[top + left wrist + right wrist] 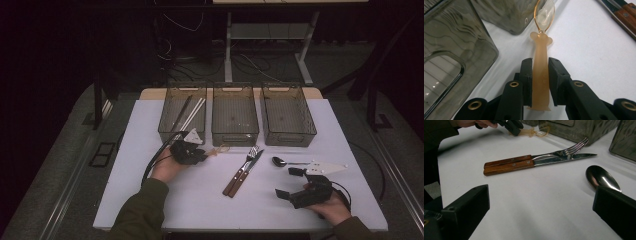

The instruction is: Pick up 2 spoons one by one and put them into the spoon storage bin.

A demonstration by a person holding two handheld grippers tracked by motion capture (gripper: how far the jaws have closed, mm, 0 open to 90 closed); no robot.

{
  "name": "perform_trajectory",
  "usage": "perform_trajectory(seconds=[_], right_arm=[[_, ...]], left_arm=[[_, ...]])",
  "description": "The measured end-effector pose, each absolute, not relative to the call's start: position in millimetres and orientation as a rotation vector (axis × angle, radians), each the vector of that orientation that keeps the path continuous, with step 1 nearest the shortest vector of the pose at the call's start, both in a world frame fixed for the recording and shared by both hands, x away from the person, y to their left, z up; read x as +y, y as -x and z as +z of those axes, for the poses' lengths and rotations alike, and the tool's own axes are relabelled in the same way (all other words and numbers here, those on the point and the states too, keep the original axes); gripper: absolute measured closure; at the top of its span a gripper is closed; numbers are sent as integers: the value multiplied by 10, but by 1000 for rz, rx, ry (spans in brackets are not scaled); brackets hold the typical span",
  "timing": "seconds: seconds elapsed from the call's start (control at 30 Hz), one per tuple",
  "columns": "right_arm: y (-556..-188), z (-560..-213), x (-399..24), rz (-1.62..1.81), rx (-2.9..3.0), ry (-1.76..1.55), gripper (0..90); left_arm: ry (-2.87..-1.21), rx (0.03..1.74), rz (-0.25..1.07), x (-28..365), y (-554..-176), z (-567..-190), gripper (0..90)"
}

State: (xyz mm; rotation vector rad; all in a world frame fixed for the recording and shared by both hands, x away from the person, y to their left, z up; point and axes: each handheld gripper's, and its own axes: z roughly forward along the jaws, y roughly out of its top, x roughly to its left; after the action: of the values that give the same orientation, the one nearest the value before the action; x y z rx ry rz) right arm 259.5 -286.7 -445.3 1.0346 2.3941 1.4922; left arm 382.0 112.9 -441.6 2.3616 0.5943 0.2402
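Left gripper (pixel 200 154) rests low on the white table (pixel 190 200), just in front of the left-hand bin (pixel 170 131). In the left gripper view its two black jaws stand either side of the flat handle of a translucent amber plastic spoon (pixel 540 75); both pads (pixel 527 77) meet the handle's edges, so the spoon is pinched. The handle runs straight out ahead of the jaws, lying on the table, and its clear bowl ends beside the corner of the middle bin (pixel 235 131). The left-hand bin's wall sits close on the gripper's left side and holds several long pale sticks.

Right gripper (pixel 295 182) lies near the table's front edge, held by the person's right hand (pixel 334 210). Jaws are spread wide with bare table between them, gripping nothing. The bowl of a metal spoon (pixel 600 178) lies just beyond its right jaw. Farther ahead and to the left of that lie a fork (pixel 571 149) and a knife (pixel 564 158), both with wooden handles, side by side and touching. Well beyond the right gripper stands the right-hand bin (pixel 310 131).
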Motion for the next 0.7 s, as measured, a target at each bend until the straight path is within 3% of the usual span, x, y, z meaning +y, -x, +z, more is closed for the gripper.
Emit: perform_trajectory(seconds=[0.7], right_arm=[[-2593,-4452,-2867,1491,2395,-1036,11]], left_arm=[[-2308,555,179,1015,-3657,-4211,743]])
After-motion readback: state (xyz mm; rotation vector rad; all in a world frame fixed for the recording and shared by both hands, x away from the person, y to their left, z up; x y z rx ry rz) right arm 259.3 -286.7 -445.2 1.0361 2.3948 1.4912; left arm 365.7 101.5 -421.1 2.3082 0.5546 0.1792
